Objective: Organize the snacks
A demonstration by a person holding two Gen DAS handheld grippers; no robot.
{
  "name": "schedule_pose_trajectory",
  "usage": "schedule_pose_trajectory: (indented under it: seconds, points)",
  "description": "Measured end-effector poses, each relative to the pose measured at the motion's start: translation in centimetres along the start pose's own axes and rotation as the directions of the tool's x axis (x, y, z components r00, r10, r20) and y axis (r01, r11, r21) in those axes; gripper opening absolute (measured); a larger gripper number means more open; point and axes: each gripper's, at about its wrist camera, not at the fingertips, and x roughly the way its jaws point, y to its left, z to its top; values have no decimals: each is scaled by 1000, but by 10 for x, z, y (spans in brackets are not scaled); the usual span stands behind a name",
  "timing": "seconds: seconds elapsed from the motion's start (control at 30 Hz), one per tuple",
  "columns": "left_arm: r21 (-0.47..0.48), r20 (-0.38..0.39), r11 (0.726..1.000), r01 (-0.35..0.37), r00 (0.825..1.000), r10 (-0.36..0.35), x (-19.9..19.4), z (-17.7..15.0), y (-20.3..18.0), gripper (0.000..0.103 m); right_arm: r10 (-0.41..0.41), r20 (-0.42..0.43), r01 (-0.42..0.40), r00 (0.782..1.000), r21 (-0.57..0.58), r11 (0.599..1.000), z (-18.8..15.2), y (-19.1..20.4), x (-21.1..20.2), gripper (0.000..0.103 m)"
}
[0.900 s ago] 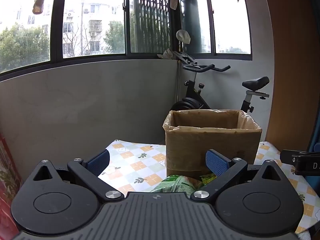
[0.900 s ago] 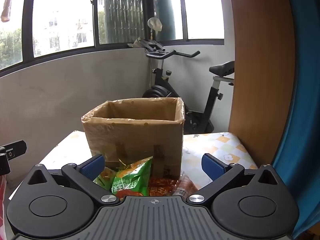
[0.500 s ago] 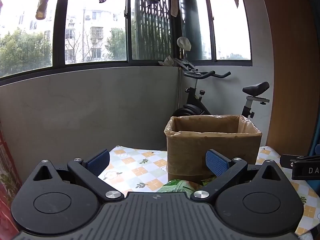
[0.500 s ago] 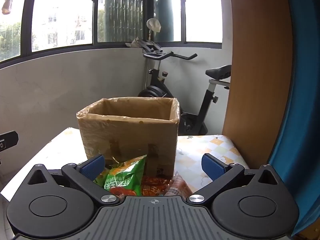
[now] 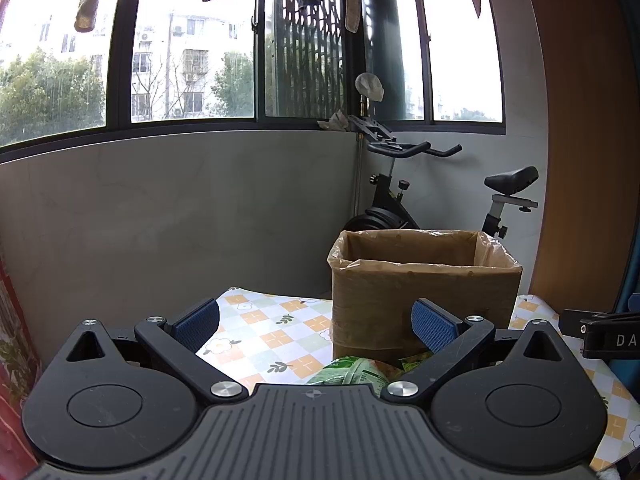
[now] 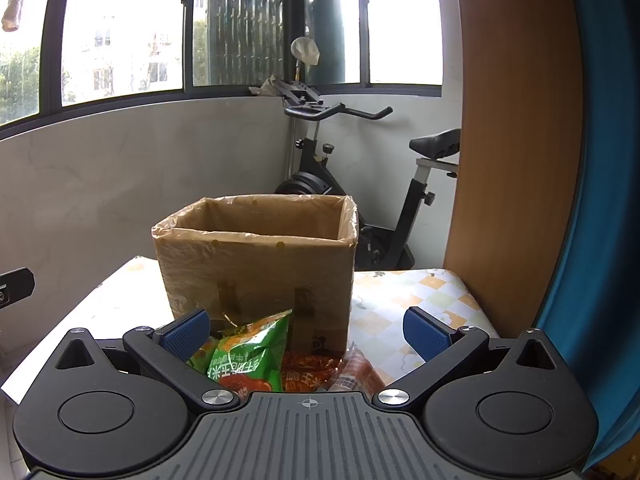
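The right gripper [image 6: 306, 330] stands spread wide with nothing clasped; the green snack bag [image 6: 250, 354] and the red packets [image 6: 310, 372] lie low between its blue pads, nearer the left one, heaped on the table [image 6: 432, 300] against the front wall of the lined cardboard box [image 6: 256, 268]. The left gripper [image 5: 316, 324] is likewise released, a pale green packet [image 5: 350, 370] peeping up between its fingers, close to the right pad, just before the box

Brown cardboard box [image 6: 256, 276] standing upright and open on top, lined with a clear plastic bag folded over the rim. Heaped right in front of it: a green snack packet [image 6: 250, 356] propped up on edge, plus red-orange packets [image 6: 308, 372] lying flat alongside.
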Motion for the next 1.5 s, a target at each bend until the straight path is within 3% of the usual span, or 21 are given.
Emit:
schedule_pose_trajectory:
  seconds: [1.5]
  points:
    - [-7,-3,1000,5,1000,-5,-1,-1,-1,103,-7,-6,7,1000,15,1000,-3,1,5,103]
